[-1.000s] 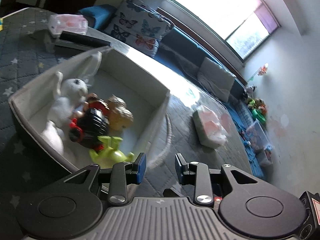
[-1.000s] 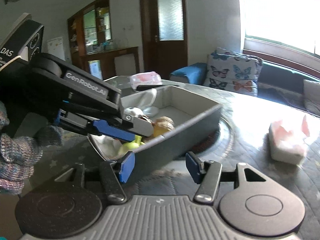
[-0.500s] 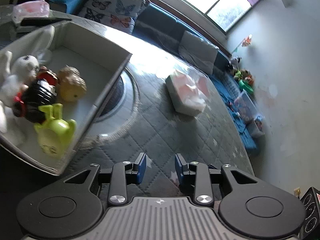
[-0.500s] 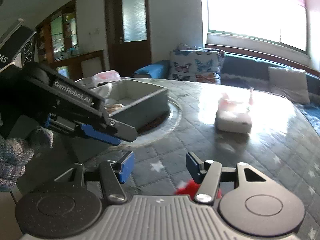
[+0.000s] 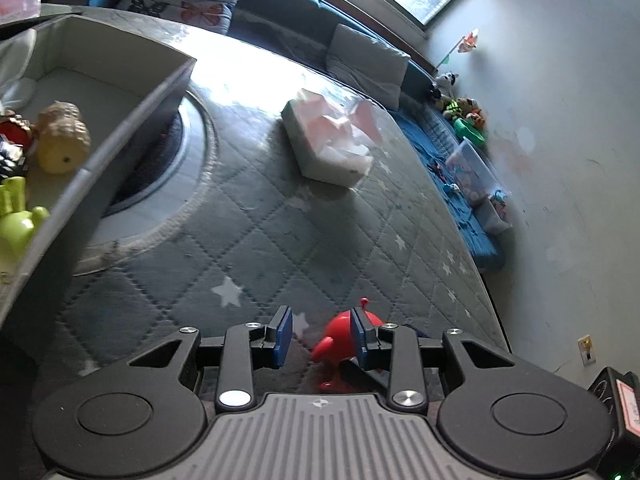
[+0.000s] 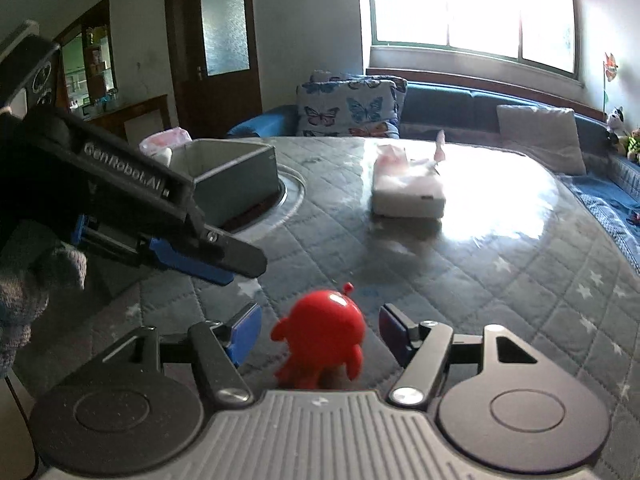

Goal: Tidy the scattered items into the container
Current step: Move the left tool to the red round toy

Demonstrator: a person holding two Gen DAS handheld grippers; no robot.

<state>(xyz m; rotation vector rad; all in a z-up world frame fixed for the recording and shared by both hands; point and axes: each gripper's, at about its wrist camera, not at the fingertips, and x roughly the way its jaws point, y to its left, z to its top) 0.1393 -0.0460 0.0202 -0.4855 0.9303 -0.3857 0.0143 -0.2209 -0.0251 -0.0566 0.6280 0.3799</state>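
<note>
A small red toy figure [image 6: 322, 330] stands on the quilted table cover, between the open jaws of my right gripper [image 6: 319, 330], which touch nothing. It also shows in the left wrist view [image 5: 340, 344], below my open, empty left gripper [image 5: 321, 334]. The left gripper shows in the right wrist view [image 6: 208, 264], above and left of the toy. The grey container [image 5: 132, 108] is at the left, holding a yellow toy [image 5: 64, 142], a green toy [image 5: 16, 220] and others cut off by the frame edge.
A tissue pack [image 5: 330, 142] lies on the table beyond the container; it also shows in the right wrist view [image 6: 408, 190]. A round inset [image 5: 192, 168] sits under the container's corner. A sofa with cushions [image 6: 538, 138] runs behind the table.
Both grippers have swung away from the container toward the near table area. The red toy has come fully into view between the right gripper's jaws. The left gripper's jaws have opened wider.
</note>
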